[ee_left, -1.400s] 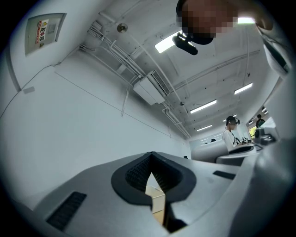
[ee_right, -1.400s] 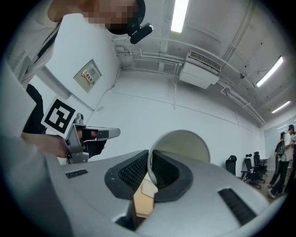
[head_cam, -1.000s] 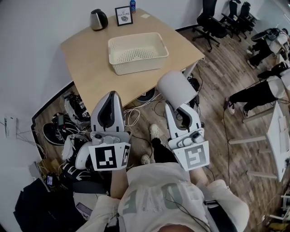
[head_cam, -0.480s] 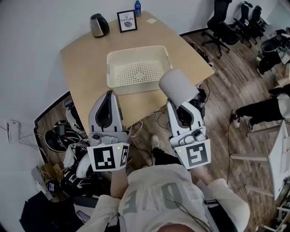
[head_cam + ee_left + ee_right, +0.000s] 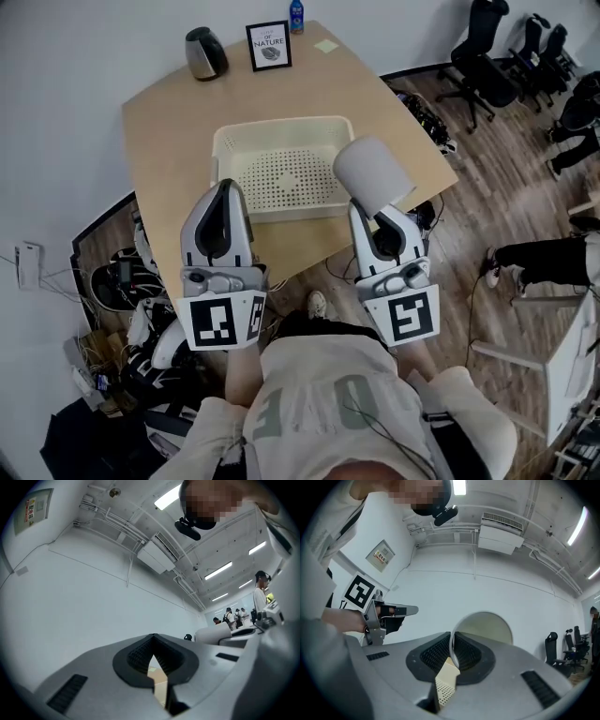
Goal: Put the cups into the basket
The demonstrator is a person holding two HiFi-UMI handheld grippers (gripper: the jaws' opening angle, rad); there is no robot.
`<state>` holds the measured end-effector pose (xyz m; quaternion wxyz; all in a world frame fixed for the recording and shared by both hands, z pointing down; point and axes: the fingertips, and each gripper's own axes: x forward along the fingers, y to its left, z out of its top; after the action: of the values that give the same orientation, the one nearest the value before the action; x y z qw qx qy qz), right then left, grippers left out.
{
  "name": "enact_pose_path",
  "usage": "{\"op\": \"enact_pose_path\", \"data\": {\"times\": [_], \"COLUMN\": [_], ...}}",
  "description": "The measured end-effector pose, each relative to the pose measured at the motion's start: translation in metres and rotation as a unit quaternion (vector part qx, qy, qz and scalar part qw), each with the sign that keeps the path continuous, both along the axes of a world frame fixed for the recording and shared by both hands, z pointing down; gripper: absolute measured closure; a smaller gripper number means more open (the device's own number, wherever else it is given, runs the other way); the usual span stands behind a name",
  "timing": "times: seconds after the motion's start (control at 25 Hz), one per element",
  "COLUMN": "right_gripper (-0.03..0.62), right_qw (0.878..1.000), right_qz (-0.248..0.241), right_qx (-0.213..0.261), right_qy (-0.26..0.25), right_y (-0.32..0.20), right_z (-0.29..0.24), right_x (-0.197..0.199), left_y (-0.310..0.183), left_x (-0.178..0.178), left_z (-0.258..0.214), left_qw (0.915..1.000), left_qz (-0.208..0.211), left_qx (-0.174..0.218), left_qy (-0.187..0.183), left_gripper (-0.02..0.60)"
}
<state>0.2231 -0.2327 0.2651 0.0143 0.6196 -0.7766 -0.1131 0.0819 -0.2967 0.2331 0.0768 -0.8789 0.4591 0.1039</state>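
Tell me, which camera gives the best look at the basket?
The head view: it shows nearly the whole basket from above. The right gripper view catches only a perforated sliver between its jaws; the left gripper view shows none.

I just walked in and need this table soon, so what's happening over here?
A person holds a tool in each hand at a wooden table. The right tool is shut on the rim of a white cup, which in the head view shows at the near right corner of the cream basket. The left tool is shut and empty. No cup shows in the basket yet.
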Motion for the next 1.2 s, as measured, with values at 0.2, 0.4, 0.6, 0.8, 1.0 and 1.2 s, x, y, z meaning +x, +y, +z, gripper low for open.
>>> {"op": "enact_pose_path", "data": {"times": [0.2,0.4,0.6,0.8,1.0,1.2], "right_gripper": [0.574,0.574,0.574,0.574,0.574,0.574], "right_qw": [1.000,1.000,0.999,0.996,0.982,0.949], "right_qz": [-0.013,-0.021,-0.030,-0.066,-0.118,-0.155], "right_qx": [-0.007,-0.007,-0.003,-0.014,-0.062,-0.134], "right_qy": [-0.008,-0.002,0.011,0.049,0.134,0.239], "right_y": [-0.027,-0.055,-0.083,-0.115,-0.150,-0.175], "right_z": [0.005,0.008,-0.001,-0.004,0.025,0.075], "right_x": [0.006,0.006,0.002,-0.007,-0.023,-0.033], "left_y": [-0.023,-0.050,-0.080,-0.103,-0.125,-0.139], "left_x": [0.004,-0.002,-0.004,-0.010,-0.020,-0.029], "left_z": [0.008,0.006,-0.006,-0.012,0.001,0.026], "left_qw": [0.9998,0.9997,0.9996,0.9993,0.9991,0.9979], "left_qz": [-0.014,-0.025,-0.024,-0.029,-0.038,-0.048], "left_qx": [-0.013,-0.004,0.012,0.017,0.000,-0.033], "left_qy": [-0.011,-0.007,0.003,0.015,0.018,0.026], "left_gripper": [0.574,0.574,0.574,0.574,0.574,0.574]}}
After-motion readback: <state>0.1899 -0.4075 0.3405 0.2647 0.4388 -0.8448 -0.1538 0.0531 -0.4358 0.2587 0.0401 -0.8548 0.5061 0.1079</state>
